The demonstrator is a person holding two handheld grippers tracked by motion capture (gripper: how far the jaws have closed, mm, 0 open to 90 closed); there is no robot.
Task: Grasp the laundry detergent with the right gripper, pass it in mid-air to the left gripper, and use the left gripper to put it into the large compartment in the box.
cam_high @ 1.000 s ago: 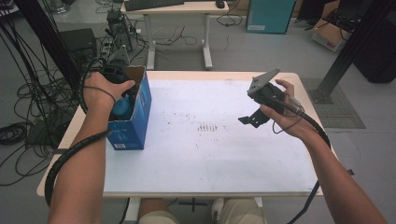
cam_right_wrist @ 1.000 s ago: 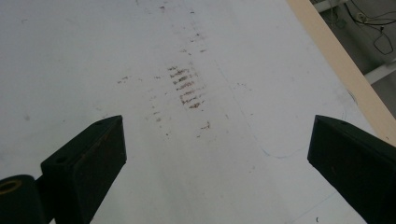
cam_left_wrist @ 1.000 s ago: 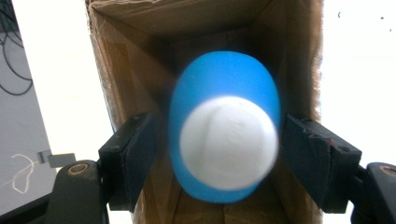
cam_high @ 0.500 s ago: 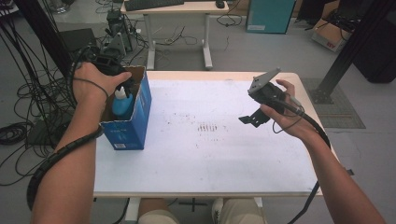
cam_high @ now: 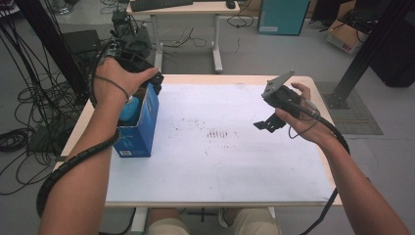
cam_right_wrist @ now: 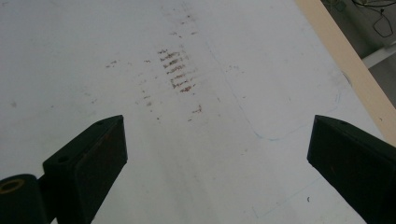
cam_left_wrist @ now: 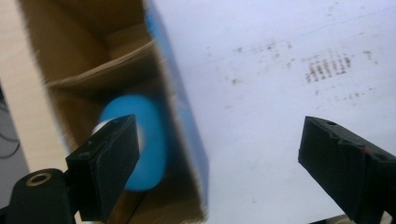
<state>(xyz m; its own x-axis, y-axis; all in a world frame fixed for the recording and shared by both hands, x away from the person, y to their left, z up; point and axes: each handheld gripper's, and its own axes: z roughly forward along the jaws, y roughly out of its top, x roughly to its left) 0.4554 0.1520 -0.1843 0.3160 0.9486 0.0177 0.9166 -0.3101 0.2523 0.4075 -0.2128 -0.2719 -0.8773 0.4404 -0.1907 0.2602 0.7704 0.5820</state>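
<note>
White surface [cam_high: 235, 161] carries blue box [cam_high: 147, 122] at its left edge; light-blue bottle [cam_left_wrist: 144, 140] sits inside it. Left gripper [cam_left_wrist: 215, 163] above the box, jaws just opened, spread, nothing between them: looks like release done. Right gripper [cam_right_wrist: 215, 163] jaws spread, empty, over bare surface. Next: lift left gripper clear of the box
</note>
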